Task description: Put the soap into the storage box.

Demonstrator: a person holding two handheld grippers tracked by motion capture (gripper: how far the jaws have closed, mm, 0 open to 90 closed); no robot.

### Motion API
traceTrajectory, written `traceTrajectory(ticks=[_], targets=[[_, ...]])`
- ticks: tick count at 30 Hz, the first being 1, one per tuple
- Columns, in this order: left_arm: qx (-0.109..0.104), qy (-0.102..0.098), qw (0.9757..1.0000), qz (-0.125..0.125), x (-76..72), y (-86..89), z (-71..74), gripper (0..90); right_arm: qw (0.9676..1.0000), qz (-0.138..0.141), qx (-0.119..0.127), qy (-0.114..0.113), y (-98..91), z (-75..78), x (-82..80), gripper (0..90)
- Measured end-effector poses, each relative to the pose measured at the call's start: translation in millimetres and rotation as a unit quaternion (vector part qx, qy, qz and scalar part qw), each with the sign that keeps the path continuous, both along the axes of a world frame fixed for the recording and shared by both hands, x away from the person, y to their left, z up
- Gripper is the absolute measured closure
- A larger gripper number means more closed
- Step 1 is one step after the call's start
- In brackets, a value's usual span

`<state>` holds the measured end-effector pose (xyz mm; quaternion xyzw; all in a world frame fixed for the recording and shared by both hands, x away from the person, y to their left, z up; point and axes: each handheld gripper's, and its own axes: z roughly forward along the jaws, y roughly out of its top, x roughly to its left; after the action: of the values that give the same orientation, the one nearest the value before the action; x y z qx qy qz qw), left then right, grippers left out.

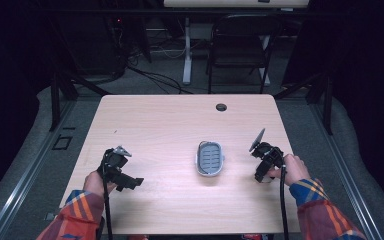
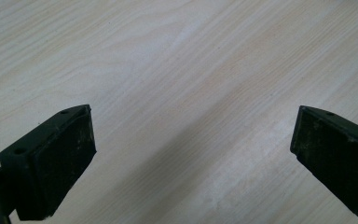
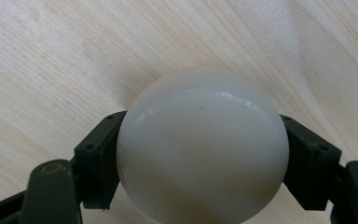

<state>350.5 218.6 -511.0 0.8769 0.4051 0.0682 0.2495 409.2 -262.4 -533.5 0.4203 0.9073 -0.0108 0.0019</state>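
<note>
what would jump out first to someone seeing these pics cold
First, the smooth white ball clamped between the right gripper's jaws, looming large in the right gripper view over the pale wooden table. Next, the grey slotted oval dish lying alone near the table's middle, between the two grippers. The left gripper is open, with nothing between its jaws but bare wood.
</note>
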Motion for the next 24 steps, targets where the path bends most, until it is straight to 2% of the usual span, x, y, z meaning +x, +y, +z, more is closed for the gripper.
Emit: traceTrajectory(ticks=[1, 5, 8, 10, 12, 14, 18, 19, 23, 24], targets=[[-0.001, -0.001, 1.0, 0.001, -0.1, -0.1, -0.1, 0.0, 0.9999, -0.006, 0.007, -0.006, 0.7, -1.0, -1.1, 24.5], [-0.001, 0.0, 1.0, 0.001, 0.0, 0.0, -0.1, 0.0, 0.9999, -0.002, 0.008, -0.006, 3.4, 1.0, 0.5, 24.5], [0.0, 0.001, 1.0, 0.0, 0.2, 0.4, -0.3, 0.0, 0.9999, 0.011, 0.001, 0.001, 6.2, 4.9, 2.6, 24.5], [-0.001, 0.0, 1.0, 0.0, 0.0, 0.2, -0.4, 0.0, 0.9999, 0.007, 0.012, -0.007, 9.9, 4.9, 1.4, 24.5], [-0.001, 0.001, 1.0, 0.0, 0.0, 0.3, -0.3, 0.0, 0.9999, 0.016, 0.003, 0.0, 11.8, 7.3, 2.6, 24.5], [-0.001, -0.001, 1.0, 0.001, -0.1, 0.1, -0.5, 0.0, 0.9998, 0.012, 0.014, -0.008, 13.7, 6.5, 1.6, 24.5], [0.0, 0.0, 1.0, 0.0, 0.1, -0.1, -0.6, 0.0, 0.9997, 0.023, 0.006, 0.001, 18.6, 11.7, 4.1, 24.5], [0.0, 0.0, 1.0, 0.0, 0.1, -0.1, -0.6, 0.0, 0.9997, 0.018, 0.012, -0.006, 19.4, 10.8, 3.2, 24.5], [0.0, 0.0, 1.0, 0.0, 0.2, -0.1, -0.7, 0.0, 0.9996, 0.029, 0.007, -0.004, 22.8, 14.5, 5.6, 24.5], [0.0, 0.001, 1.0, 0.0, 0.0, -0.2, -0.5, 0.0, 0.9995, 0.017, 0.023, -0.015, 25.6, 13.0, 4.2, 24.5]])
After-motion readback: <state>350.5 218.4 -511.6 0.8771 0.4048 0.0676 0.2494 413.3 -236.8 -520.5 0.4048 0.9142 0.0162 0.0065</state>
